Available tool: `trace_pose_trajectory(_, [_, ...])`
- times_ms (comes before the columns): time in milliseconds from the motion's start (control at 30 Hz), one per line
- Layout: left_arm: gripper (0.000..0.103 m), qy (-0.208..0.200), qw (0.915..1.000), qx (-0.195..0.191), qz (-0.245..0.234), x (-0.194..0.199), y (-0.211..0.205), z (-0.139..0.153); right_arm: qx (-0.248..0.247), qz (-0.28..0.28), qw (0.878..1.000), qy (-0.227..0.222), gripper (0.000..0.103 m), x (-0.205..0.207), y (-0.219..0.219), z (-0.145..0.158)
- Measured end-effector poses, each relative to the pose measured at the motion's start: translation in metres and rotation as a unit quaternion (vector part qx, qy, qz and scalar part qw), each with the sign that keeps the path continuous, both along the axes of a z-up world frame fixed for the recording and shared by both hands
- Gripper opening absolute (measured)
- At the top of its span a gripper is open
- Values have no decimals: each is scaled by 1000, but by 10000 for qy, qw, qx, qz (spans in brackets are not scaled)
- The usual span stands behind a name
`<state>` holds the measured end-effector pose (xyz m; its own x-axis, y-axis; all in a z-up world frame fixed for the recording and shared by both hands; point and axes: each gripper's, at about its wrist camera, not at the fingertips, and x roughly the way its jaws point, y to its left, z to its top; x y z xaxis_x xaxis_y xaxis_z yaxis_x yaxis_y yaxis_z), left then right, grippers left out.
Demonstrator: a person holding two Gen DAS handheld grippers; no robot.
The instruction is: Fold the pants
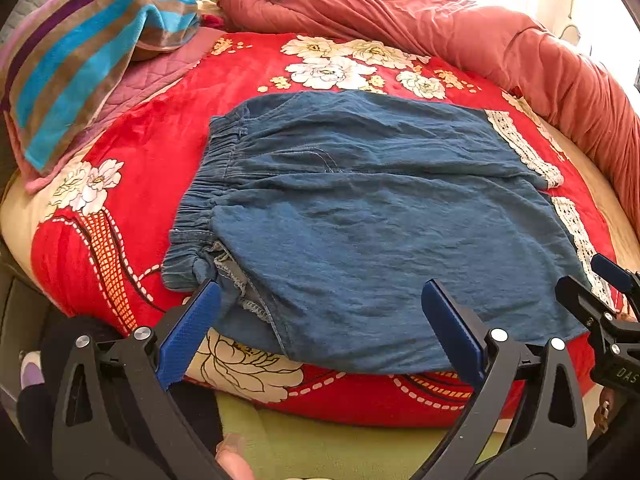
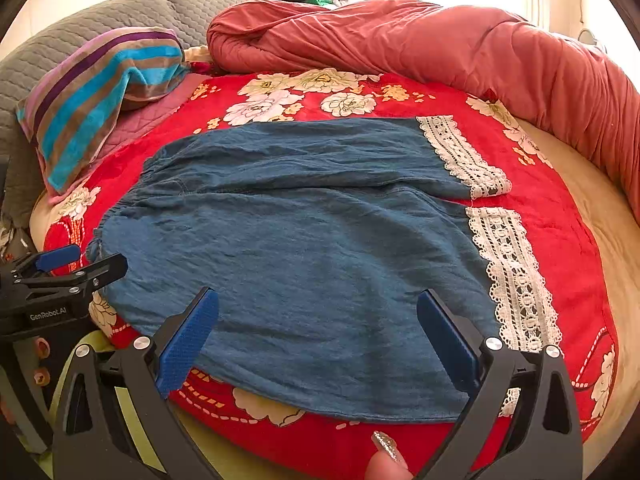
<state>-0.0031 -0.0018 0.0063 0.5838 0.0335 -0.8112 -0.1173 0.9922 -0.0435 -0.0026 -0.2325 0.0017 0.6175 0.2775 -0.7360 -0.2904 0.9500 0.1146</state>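
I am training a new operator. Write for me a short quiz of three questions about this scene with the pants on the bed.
1. True or false: the blue pants lie spread flat on the red floral blanket.
2. What trims the leg hems? A) white lace B) yellow fringe C) black ribbon
3. Fill in: both the left gripper and the right gripper are ____.

Key: 1 true; 2 A, the white lace; 3 open, holding nothing.

Matt crinkled denim pants (image 2: 296, 248), plush red blanket (image 2: 552, 216)
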Motion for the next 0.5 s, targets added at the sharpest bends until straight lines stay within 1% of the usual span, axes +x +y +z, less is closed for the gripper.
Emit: trace_pose_trajectory(500, [94, 0, 10000, -11, 7, -1, 3, 1, -19, 27, 10000, 18, 99, 1, 4, -1])
